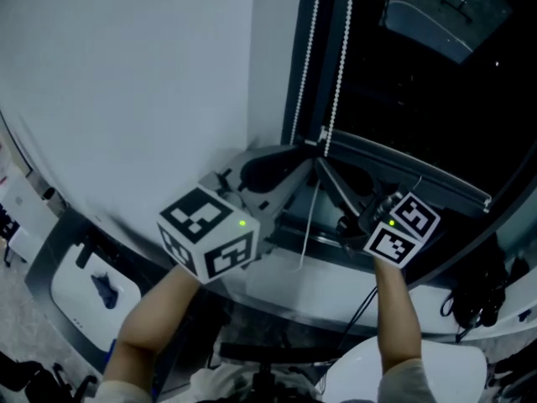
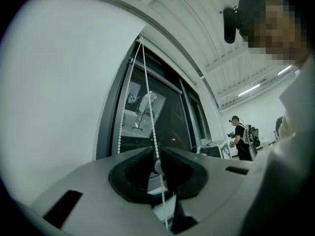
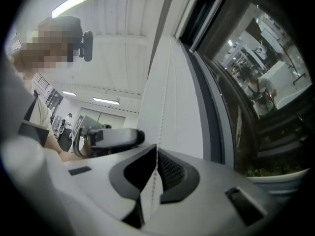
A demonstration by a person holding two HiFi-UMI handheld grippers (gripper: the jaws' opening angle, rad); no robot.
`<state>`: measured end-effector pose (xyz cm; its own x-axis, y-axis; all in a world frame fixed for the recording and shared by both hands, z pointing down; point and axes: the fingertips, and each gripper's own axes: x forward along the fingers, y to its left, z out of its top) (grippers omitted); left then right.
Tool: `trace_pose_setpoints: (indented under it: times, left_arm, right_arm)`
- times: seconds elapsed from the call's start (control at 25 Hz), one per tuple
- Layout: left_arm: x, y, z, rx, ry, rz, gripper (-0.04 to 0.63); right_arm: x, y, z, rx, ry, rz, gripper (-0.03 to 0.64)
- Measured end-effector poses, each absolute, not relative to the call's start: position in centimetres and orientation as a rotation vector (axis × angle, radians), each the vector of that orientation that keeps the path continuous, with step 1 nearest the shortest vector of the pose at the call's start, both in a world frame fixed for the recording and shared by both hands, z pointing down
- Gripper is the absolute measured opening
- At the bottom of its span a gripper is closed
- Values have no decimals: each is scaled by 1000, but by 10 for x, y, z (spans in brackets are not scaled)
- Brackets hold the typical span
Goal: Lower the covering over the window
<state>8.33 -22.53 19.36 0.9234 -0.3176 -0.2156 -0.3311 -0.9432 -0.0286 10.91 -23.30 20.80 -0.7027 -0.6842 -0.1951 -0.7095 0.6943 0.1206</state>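
The bead chain hangs in two strands along the left edge of the dark window. The left gripper is clamped on one strand. Just beside it, the right gripper also pinches the chain between closed jaws.

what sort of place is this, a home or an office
Likely an office or lab at night: a tall dark window with a bead chain for its blind, strip lights on a panelled ceiling, and a person wearing gear farther back.

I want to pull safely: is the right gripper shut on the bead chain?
Shut: the right gripper has its fingers closed on the bead chain.
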Motion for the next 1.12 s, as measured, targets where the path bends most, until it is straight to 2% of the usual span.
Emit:
trace_pose_setpoints:
  times: [0.36, 0.76, 0.92, 1.04, 1.12]
  left_arm:
    - [87, -223, 137, -2950, 499, 462, 51]
    - [107, -237, 145, -2958, 491, 408, 49]
    - [104, -244, 149, -2940, 548, 399, 25]
    - [99, -245, 153, -2900, 592, 417, 25]
    - [100, -246, 164, -2904, 600, 372, 25]
  right_arm:
    - [107, -221, 267, -1126, 2791, 187, 15]
    - [96, -215, 335, -1097, 2819, 18, 8]
    - [97, -211, 340, -1097, 2817, 6, 7]
    - [102, -208, 334, -1069, 2808, -30, 18]
    - [113, -205, 318, -1012, 2734, -92, 75]
